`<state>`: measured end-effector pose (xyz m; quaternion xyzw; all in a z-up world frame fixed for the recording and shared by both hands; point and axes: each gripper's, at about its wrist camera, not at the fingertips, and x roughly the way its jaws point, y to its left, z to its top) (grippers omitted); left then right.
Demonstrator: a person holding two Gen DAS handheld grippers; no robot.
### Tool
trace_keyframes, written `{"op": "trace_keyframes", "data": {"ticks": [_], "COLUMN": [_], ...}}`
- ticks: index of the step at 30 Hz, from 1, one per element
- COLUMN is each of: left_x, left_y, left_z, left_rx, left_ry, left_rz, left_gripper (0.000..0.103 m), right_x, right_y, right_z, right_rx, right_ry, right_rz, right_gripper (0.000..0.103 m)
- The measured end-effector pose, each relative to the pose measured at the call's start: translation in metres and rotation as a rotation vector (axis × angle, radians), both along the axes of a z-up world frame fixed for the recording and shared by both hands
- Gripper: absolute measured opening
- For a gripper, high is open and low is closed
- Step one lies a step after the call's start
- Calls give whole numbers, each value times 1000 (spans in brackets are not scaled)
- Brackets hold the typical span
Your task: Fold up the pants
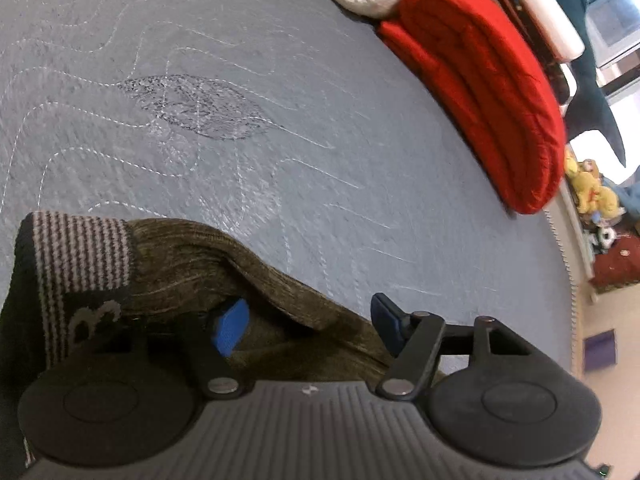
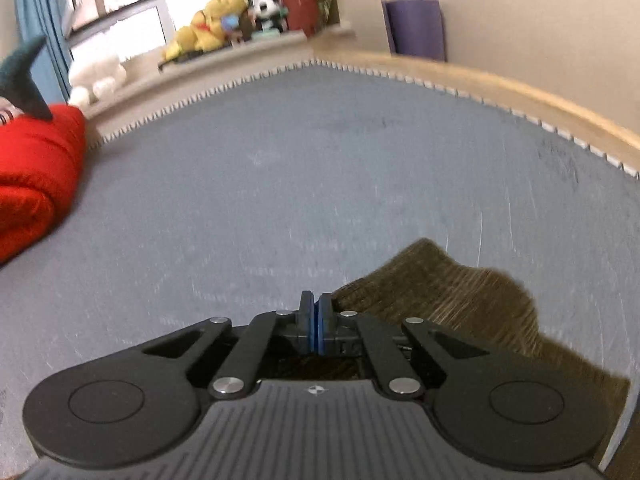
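Left gripper (image 1: 308, 326) gapes over olive-brown knit pants (image 1: 192, 268) on the grey quilted bed (image 1: 280, 80); right gripper (image 2: 316, 320) is pressed closed, apparently empty. A folded red blanket (image 1: 480, 88) lies well apart.

Both wrist cameras sit low and close over the grey quilt (image 1: 304, 152), tilted down along their fingers. The left view faces the red blanket (image 1: 488, 92); the right faces the sill and its toys (image 2: 208, 26). Both catch blanket, quilt and probably the same toys.
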<state>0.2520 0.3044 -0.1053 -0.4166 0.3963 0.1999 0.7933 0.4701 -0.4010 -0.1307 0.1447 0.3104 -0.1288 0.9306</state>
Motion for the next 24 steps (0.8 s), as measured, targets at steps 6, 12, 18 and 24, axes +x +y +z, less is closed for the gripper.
{"op": "trace_keyframes", "data": {"ticks": [6, 12, 18, 24], "left_x": [22, 40, 51, 50], "left_y": [-1, -21, -33, -36], "left_z": [-8, 15, 2, -5], "left_rx": [193, 417, 459, 415], "left_ry": [38, -135, -87, 5], "left_rz": [-47, -178, -232, -269], "left_gripper": [3, 3, 4, 29], "right_x": [-3, -16, -27, -31], "right_y": [-5, -3, -17, -86], "right_z": [7, 19, 15, 5], "right_rx": [-7, -59, -162, 62], "right_ry": [-59, -180, -198, -100], "right_rz": [4, -28, -127, -181], "right_gripper": [0, 0, 0, 4]}}
